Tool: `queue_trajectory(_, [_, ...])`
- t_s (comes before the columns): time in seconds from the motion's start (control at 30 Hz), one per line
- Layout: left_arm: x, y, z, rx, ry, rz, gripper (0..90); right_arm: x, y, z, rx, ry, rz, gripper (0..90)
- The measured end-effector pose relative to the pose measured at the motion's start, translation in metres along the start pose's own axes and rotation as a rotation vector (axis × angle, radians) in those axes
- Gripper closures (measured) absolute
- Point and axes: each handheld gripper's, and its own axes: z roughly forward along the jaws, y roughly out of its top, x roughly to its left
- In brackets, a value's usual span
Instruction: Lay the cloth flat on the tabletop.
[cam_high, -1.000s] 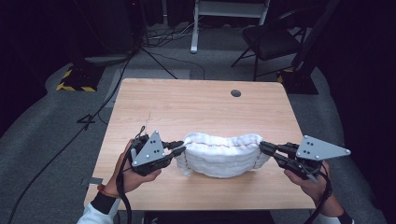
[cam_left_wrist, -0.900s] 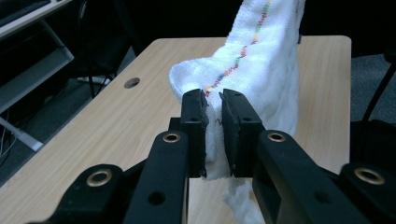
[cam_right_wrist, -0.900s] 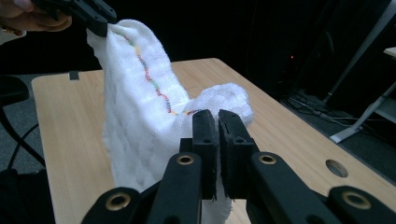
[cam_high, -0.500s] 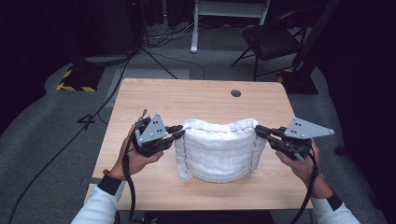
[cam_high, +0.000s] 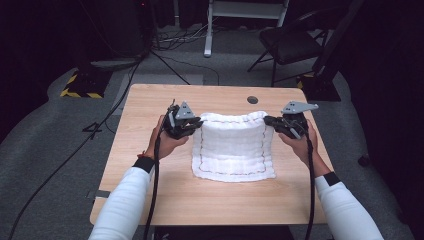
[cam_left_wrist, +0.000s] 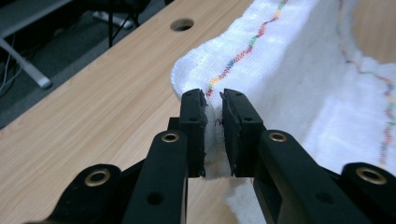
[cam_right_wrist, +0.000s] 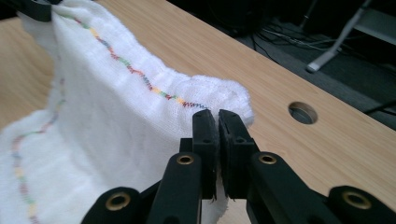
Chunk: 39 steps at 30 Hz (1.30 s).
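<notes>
A white cloth (cam_high: 232, 147) with a multicoloured stitched border lies spread on the wooden table (cam_high: 150, 150), its far edge lifted. My left gripper (cam_high: 200, 123) is shut on the far left corner of the cloth (cam_left_wrist: 261, 60); the fabric is pinched between the black pads (cam_left_wrist: 195, 130). My right gripper (cam_high: 267, 120) is shut on the far right corner of the cloth (cam_right_wrist: 116, 107), and its jaws stand almost together on the thin fabric. The near edge of the cloth rests flat on the table.
A round cable hole (cam_high: 253, 100) is in the table near its far edge, beyond the cloth. A black chair (cam_high: 292, 42) and a white stand (cam_high: 207, 30) are on the floor behind the table. Cables trail from both grippers past the forearms.
Both grippers have moved away from me toward the far side of the table, dragging the cloth. The cloth went from a bunched heap to a spread square.
</notes>
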Motion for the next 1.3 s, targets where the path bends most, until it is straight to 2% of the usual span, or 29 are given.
queue_trajectory(0.03, [0.003,0.0,0.006,0.001,0.009,-0.006,78.6,0.0,0.0,0.0,0.0,0.0,0.0,86.0])
queue_trajectory(0.1, [0.007,0.001,0.019,0.021,0.023,-0.019,77.4,-0.005,0.0,0.012,0.023,-0.017,0.001,85.9])
queue_trajectory(0.13, [0.009,0.002,0.026,0.031,0.051,-0.031,74.7,-0.008,0.0,0.019,0.038,-0.026,0.001,85.3])
queue_trajectory(0.17, [0.011,0.001,0.032,0.038,0.079,-0.051,69.5,-0.01,-0.001,0.026,0.057,-0.035,0.007,82.5])
queue_trajectory(0.23, [0.013,0.0,0.044,0.077,0.095,-0.102,55.0,-0.014,-0.003,0.042,0.101,-0.101,-0.011,74.5])
queue_trajectory(0.27, [0.013,-0.001,0.05,0.099,0.096,-0.111,47.9,-0.016,-0.004,0.046,0.111,-0.107,0.003,70.9])
queue_trajectory(0.3, [0.011,-0.003,0.054,0.112,0.075,-0.126,39.6,-0.018,-0.007,0.05,0.122,-0.109,0.023,66.4])
queue_trajectory(0.33, [0.008,-0.006,0.057,0.122,0.05,-0.128,34.6,-0.019,-0.009,0.053,0.137,-0.106,0.033,66.0])
queue_trajectory(0.4, [0.0,-0.012,0.06,0.138,0.028,-0.1,29.9,-0.02,-0.016,0.054,0.152,-0.06,0.048,62.6])
queue_trajectory(0.43, [-0.004,-0.016,0.061,0.143,0.03,-0.082,28.9,-0.019,-0.019,0.054,0.159,-0.043,0.048,59.6])
queue_trajectory(0.57, [-0.016,-0.031,0.061,0.19,0.0,-0.06,24.8,-0.013,-0.036,0.047,0.172,0.025,0.048,52.1])
queue_trajectory(0.6, [-0.019,-0.035,0.06,0.202,-0.004,-0.055,24.7,-0.007,-0.046,0.042,0.176,0.052,0.04,50.8])
queue_trajectory(0.63, [-0.023,-0.039,0.059,0.208,-0.013,-0.05,24.7,-0.007,-0.046,0.042,0.176,0.052,0.04,50.8])
queue_trajectory(0.7, [-0.031,-0.049,0.055,0.219,-0.036,-0.044,24.7,0.0,-0.056,0.037,0.181,0.105,0.027,51.1])
queue_trajectory(0.73, [-0.033,-0.053,0.053,0.223,-0.042,-0.04,24.7,0.005,-0.063,0.035,0.192,0.116,0.017,50.7])
queue_trajectory(0.83, [-0.041,-0.063,0.048,0.246,-0.054,-0.036,24.2,0.016,-0.075,0.03,0.222,0.133,-0.021,49.9])
queue_trajectory(0.9, [-0.044,-0.068,0.043,0.237,-0.069,-0.044,23.9,0.022,-0.082,0.027,0.238,0.134,-0.038,49.2])
queue_trajectory(0.97, [-0.048,-0.072,0.037,0.224,-0.076,-0.052,23.9,0.026,-0.087,0.022,0.233,0.147,-0.036,48.8])
queue_trajectory(1.07, [-0.053,-0.076,0.032,0.231,-0.079,-0.04,23.9,0.031,-0.094,0.016,0.23,0.16,-0.025,47.9])
queue_trajectory(1.2, [-0.06,-0.083,0.032,0.265,-0.082,-0.015,23.9,0.037,-0.103,0.011,0.245,0.156,-0.03,46.9])
queue_trajectory(1.3, [-0.061,-0.086,0.031,0.259,-0.092,-0.041,25.7,0.04,-0.111,0.011,0.279,0.143,-0.042,45.9])
